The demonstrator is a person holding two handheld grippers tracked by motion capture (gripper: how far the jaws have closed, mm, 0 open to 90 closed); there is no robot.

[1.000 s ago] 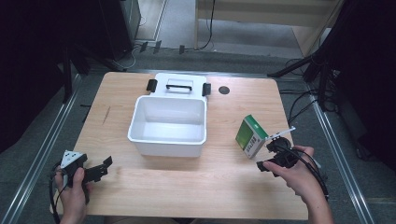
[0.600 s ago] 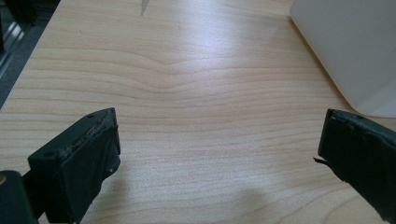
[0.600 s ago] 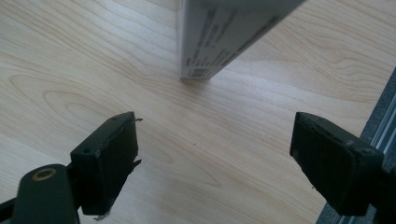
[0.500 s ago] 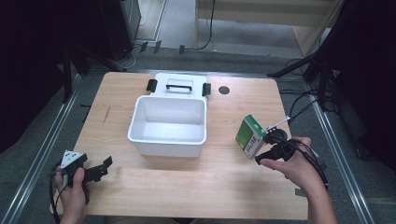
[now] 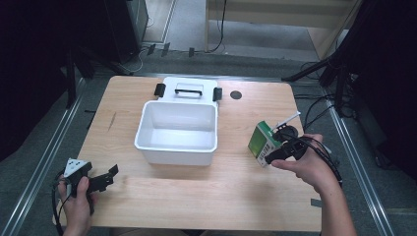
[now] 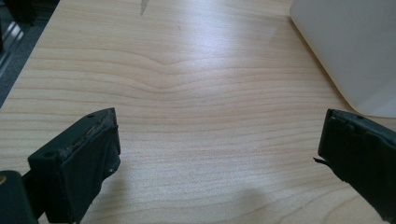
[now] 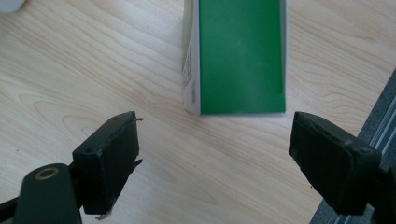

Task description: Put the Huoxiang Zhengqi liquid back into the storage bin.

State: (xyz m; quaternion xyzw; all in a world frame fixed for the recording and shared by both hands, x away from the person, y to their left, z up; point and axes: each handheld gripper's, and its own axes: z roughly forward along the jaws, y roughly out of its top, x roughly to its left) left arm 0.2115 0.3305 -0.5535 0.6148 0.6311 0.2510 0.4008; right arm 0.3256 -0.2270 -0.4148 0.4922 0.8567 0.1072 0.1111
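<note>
A green and white carton (image 5: 260, 141) stands upright on the wooden table (image 5: 236, 196), right of a white bin (image 5: 178, 142). My right gripper (image 5: 276, 147) hovers just at the carton's right side, jaws open. In the right gripper view the carton (image 7: 240, 60) rises ahead of the gripper (image 7: 219, 158), beyond the fingertips (image 7: 112, 140) and apart from them, with bare wood between the jaws. My left gripper (image 5: 105, 179) rests low at the table's front left, open and holding nothing. Its own view shows the gripper (image 6: 219, 154) over bare wood.
The bin's white lid (image 5: 188, 89), with a black handle and latches, lies just behind the bin. A small dark round hole (image 5: 236, 95) sits in the table at the back. The bin's corner (image 6: 355, 46) shows at the upper right of the left gripper view. Metal rails flank the table.
My right hand has risen and drawn closer to the carton, its jaws still open. The left hand, the carton and the bin have stayed put.
</note>
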